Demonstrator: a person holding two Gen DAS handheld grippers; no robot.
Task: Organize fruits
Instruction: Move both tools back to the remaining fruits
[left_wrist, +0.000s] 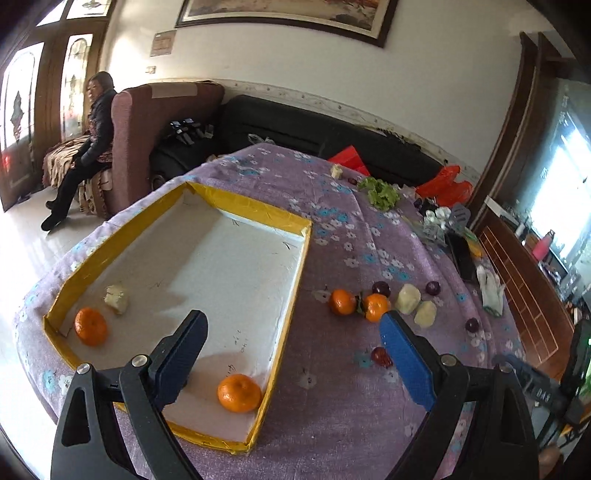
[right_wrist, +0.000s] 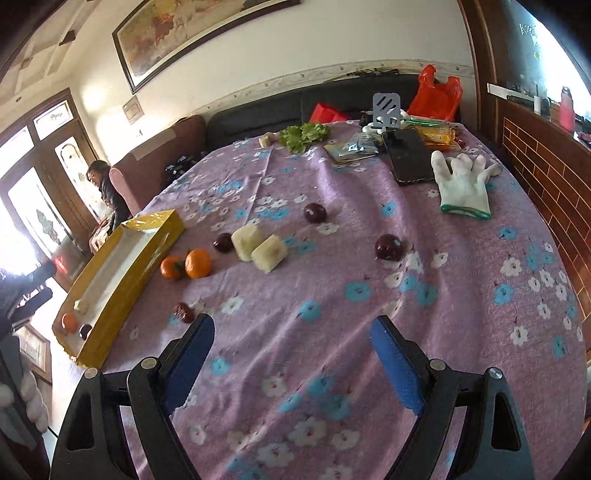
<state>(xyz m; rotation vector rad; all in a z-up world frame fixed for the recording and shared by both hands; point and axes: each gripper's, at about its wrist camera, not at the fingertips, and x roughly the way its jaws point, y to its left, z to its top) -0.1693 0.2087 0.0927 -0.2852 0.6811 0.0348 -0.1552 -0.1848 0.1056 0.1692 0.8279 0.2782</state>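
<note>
A yellow-rimmed white tray (left_wrist: 251, 205) holds two oranges (left_wrist: 90, 326) (left_wrist: 239, 392) and a pale fruit chunk (left_wrist: 116, 298). My left gripper (left_wrist: 293, 321) hangs open above the tray's right rim with nothing between its fingers. On the cloth to the right lie two oranges (right_wrist: 197, 263), two pale chunks (right_wrist: 269, 253), three dark plums (right_wrist: 388, 247) and a red date (right_wrist: 183, 312). My right gripper (right_wrist: 293, 325) is open over bare cloth, nearer than the loose fruit. The tray (right_wrist: 125, 291) is to its left.
A purple flowered cloth (right_wrist: 332, 295) covers the table. At the far end are a white glove (right_wrist: 463, 188), a black phone (right_wrist: 408, 155), lettuce (right_wrist: 303, 134) and a red bag (right_wrist: 436, 94). A sofa stands behind, and a person (left_wrist: 98, 125) sits far left.
</note>
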